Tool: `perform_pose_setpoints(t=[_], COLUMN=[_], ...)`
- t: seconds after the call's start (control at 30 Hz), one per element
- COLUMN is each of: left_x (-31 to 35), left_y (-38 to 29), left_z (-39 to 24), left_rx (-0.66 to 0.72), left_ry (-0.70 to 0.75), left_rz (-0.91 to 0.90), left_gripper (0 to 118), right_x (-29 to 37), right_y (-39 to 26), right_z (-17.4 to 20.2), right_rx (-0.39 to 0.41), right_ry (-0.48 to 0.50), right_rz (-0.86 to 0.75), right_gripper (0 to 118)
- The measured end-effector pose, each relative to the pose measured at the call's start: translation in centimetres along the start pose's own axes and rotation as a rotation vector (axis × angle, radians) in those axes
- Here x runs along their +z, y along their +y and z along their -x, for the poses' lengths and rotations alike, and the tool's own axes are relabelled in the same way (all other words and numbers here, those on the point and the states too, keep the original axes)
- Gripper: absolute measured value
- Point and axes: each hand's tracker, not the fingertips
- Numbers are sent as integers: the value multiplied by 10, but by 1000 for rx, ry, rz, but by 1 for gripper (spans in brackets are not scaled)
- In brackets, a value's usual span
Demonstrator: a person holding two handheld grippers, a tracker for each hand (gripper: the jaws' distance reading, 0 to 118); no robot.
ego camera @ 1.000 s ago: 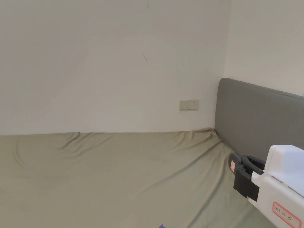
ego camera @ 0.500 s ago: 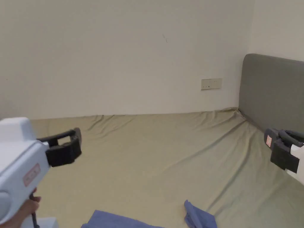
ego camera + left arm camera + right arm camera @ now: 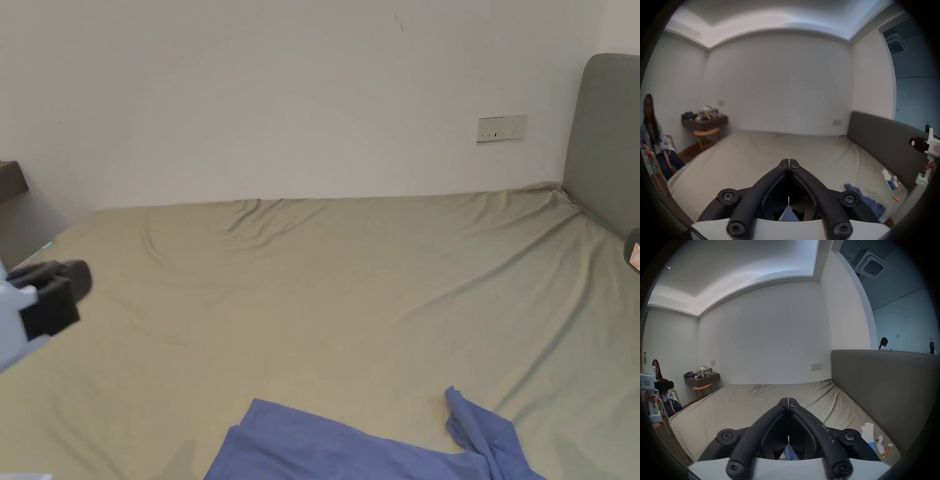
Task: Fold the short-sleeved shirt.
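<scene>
The soft, light blue cotton short-sleeved shirt is lying rumpled at the near edge of the olive-sheeted bed — both tongs, left and right, are hovering closed and empty; shoulder seams are looking best to pinch

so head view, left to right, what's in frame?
left gripper → blue shirt on the bed sheet → wall socket → grey headboard → right gripper at the edge.
</scene>
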Motion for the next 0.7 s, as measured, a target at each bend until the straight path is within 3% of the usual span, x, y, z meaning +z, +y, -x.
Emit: perform_pose_setpoints(t=[0.13,0.17,0.2,0.23,0.27,0.37,0.47,0.53,0.63,0.7], left_x=[-123,-160,-196,-229,-258,-321,-371,-391,-397,-387], left_y=[-24,-36,-52,-70,-87,-137,-188,-218,-253,-264], left_z=[-9,-13,-18,-23,-29,-49,-58,-62,-59,-60], left_rx=[84,93,118,115,100,-10,-255,-235,-150,-199], left_ry=[-209,-228,-251,-244,-226,-124,-49,-66,-160,-137], left_rz=[300,391,465,518,572,709,774,833,918,886], left_gripper=[0,14,60,93,116,118,113,113,108,108], right_x=[-17,-24,-30,-37,-45,-66,-84,-96,-106,-110], right_y=[-6,-8,-12,-15,-18,-31,-47,-58,-72,-79], right_z=[0,-1,-3,-6,-8,-17,-27,-35,-41,-45], right_rx=[4,8,4,-3,-11,7,-1,-31,-7,-14], right_ry=[-2,-9,-17,-23,-23,-38,-55,-54,-76,-69], right_rz=[14,18,18,34,64,107,159,197,245,261], right_gripper=[1,1,1,1,1,1,1,1,1,1])
